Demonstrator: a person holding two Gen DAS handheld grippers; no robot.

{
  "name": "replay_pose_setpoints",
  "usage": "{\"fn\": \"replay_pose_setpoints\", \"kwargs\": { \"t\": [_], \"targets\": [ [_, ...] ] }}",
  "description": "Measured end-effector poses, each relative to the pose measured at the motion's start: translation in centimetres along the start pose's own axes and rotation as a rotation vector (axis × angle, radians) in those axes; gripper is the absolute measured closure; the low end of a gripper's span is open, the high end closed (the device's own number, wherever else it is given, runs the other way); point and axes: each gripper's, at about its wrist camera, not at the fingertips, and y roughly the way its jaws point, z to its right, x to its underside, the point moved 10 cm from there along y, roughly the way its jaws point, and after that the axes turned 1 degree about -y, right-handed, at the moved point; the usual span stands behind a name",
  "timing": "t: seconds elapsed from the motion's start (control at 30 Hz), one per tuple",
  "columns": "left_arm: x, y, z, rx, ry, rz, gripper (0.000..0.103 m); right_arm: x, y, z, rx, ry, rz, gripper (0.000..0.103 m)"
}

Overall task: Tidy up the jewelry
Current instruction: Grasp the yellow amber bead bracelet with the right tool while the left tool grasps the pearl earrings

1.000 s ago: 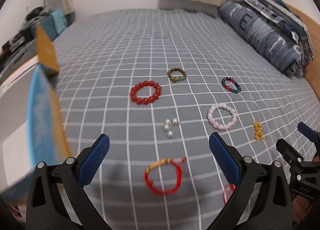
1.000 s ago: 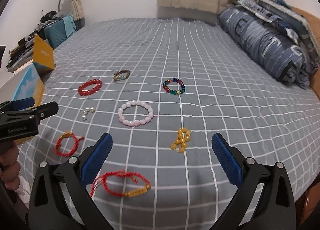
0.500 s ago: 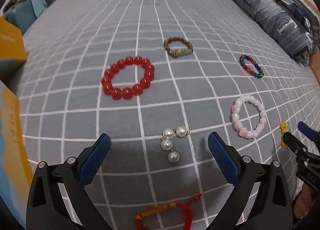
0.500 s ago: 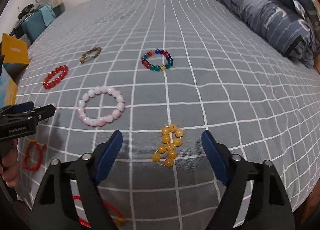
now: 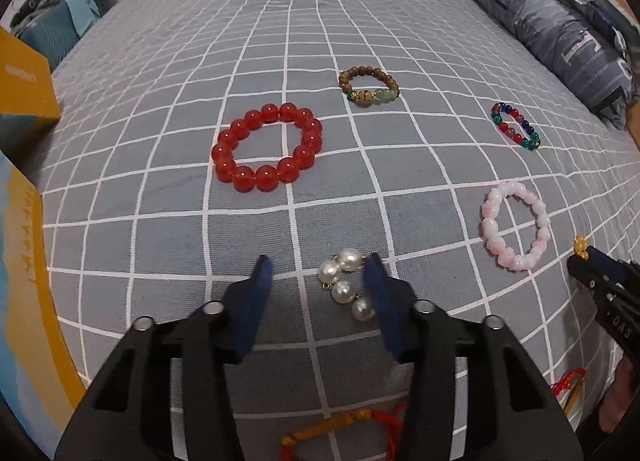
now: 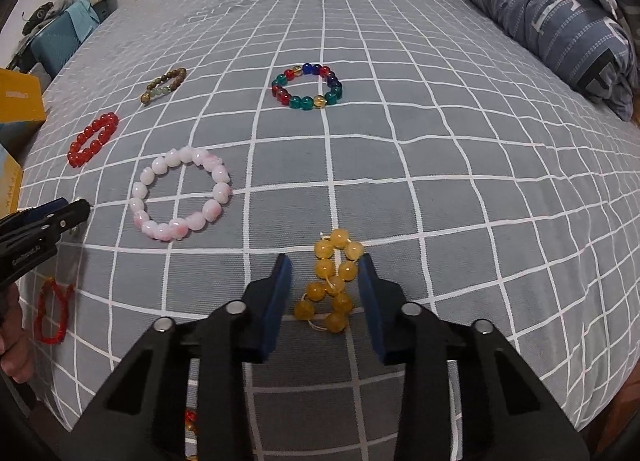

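Jewelry lies spread on a grey checked bed. My left gripper [image 5: 318,275] is open low over the bed, its jaws on either side of the white pearl earrings [image 5: 346,281], the right pad close beside them. My right gripper [image 6: 324,273] is open, its jaws on either side of the bunched yellow bead bracelet [image 6: 332,281]. Around lie a red bead bracelet [image 5: 266,147], a brown and green bead bracelet [image 5: 368,85], a multicolour bead bracelet [image 6: 307,85] and a pink bead bracelet [image 6: 182,195]. A red cord bracelet [image 5: 340,427] lies under my left gripper.
Yellow and blue boxes [image 5: 24,81] stand at the bed's left edge. A striped blue pillow [image 6: 532,17] lies at the back right. Another red cord bracelet [image 5: 570,385] lies at the near edge, under the right gripper in the left wrist view.
Both grippers have moved forward and down to the bed. Both have narrowed, the left around the pearl earrings and the right around the yellow bracelet.
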Motion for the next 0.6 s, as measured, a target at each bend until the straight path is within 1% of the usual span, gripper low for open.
{"fn": "replay_pose_setpoints", "kwargs": {
  "t": [0.03, 0.07, 0.1, 0.13, 0.17, 0.2, 0.23, 0.6],
  "targets": [
    [0.1, -0.1, 0.1, 0.004, 0.005, 0.000, 0.070, 0.0, 0.0, 0.2, 0.007, 0.002, -0.002, 0.078],
    [0.2, -0.2, 0.2, 0.009, 0.008, -0.002, 0.082, 0.0, 0.0, 0.3, 0.012, 0.005, -0.003, 0.081],
    [0.3, -0.3, 0.3, 0.013, 0.013, -0.003, 0.084, 0.0, 0.0, 0.5, 0.011, 0.013, -0.005, 0.084],
    [0.4, -0.4, 0.5, 0.022, 0.021, -0.006, 0.091, 0.0, 0.0, 0.6, 0.008, 0.017, -0.006, 0.084],
    [0.5, -0.5, 0.6, 0.025, 0.028, -0.008, 0.092, 0.0, -0.1, 0.7, 0.004, 0.020, -0.008, 0.086],
    [0.5, -0.6, 0.6, 0.025, 0.030, -0.007, 0.092, 0.0, -0.1, 0.8, 0.007, 0.023, -0.009, 0.092],
    [0.4, -0.6, 0.6, 0.026, 0.032, -0.005, 0.092, -0.1, -0.2, 0.9, 0.014, 0.024, -0.008, 0.093],
    [-0.1, -1.3, 0.3, 0.040, 0.019, 0.000, 0.092, -0.5, -0.9, 0.7, -0.001, 0.029, 0.009, 0.093]
  ]
}}
